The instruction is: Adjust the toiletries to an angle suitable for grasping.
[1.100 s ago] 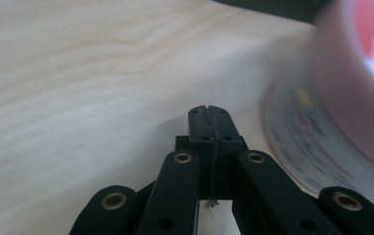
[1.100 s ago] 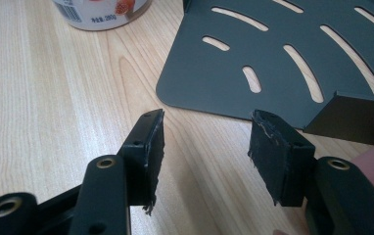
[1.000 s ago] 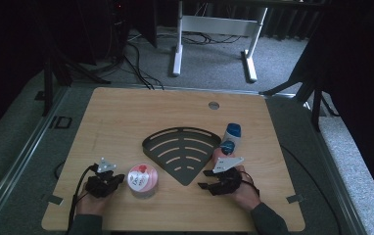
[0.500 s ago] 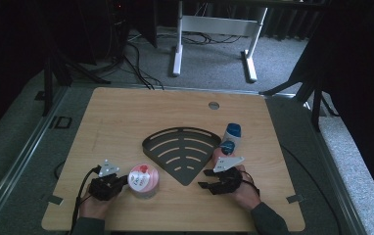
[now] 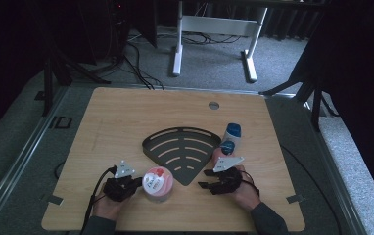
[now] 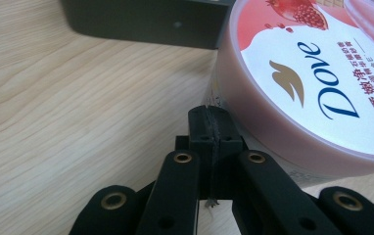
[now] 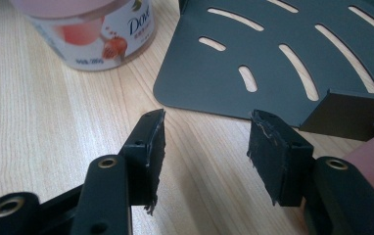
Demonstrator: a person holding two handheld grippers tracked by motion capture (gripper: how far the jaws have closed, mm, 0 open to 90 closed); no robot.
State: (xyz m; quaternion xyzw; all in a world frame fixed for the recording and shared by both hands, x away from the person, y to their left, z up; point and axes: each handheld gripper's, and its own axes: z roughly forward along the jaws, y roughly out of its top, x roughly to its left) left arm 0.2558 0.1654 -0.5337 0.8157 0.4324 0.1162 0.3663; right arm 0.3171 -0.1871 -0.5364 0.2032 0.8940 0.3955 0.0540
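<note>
The pink jar [image 5: 157, 184] stands upright on the wooden table [image 5: 126, 122], just beside the near left edge of the black slotted tray [image 5: 181, 149], which lies flat in the middle of the table. In the left gripper view the jar's [image 6: 302, 83] lid shows a white label with blue lettering and a red fruit picture.

The left gripper [image 5: 135, 185] lies low at the side of the jar away from the tray. Its jaws are clenched together with nothing between them, and their tips [image 6: 209, 127] sit right against the jar's lower wall; whether they actually touch it is hard to say from this angle.

The right gripper [image 5: 205, 179] rests near the tray's near point, on the side opposite the jar. Its jaws stand apart and released, gripping nothing, with bare table between the pads [image 7: 155, 142]. In the right gripper view the tray's [image 7: 273, 58] edge lies just ahead of the jaws and the jar [image 7: 89, 32] stands beyond to the left.

At the tray's right edge stand a white bottle with a blue cap [image 5: 232, 133] and, nearer the person, a smaller pink bottle with a blue top [image 5: 224, 151], the two just beside each other.
</note>
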